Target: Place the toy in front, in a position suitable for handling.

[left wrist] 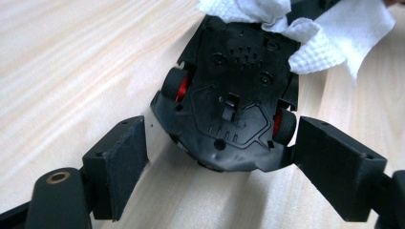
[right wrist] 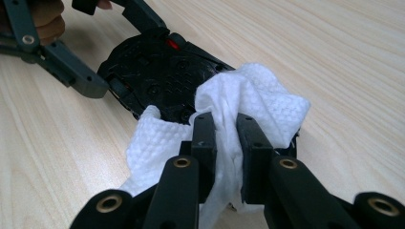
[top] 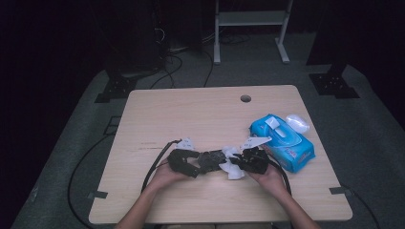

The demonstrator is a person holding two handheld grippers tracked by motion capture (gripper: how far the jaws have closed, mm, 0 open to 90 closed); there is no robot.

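Black jaws, left gripper (left wrist: pixel 217 162): spread wide on either side of the toy car's near end; the right jaw touches the body by a wheel, while a gap shows at the left jaw, so it reads as open around the car.
Right gripper (right wrist: pixel 224 138): jaws pinched nearly together on a white wipe (right wrist: pixel 248 102), holding its bunched fabric between them.
Toy car (left wrist: pixel 234 95): black, upside down on the table, its underside and red-hubbed wheels facing up; it lies between the two grippers, straight ahead of the left jaws.
Wipe on car: in the right gripper view the cloth is pressed against the car's underside, draped over the end nearest that gripper.
Hands: in the high view both hands meet near the table's front edge, left hand (top: pixel 165 174) and right hand (top: pixel 270 179) each wrapped around a gripper.
Table (top: pixel 191 114): light wood grain.
Wipes pack (top: pixel 286 143): blue, just beyond and outward of the right gripper, flap raised.
Crumpled plastic (top: pixel 297 122): clear, just past the pack.
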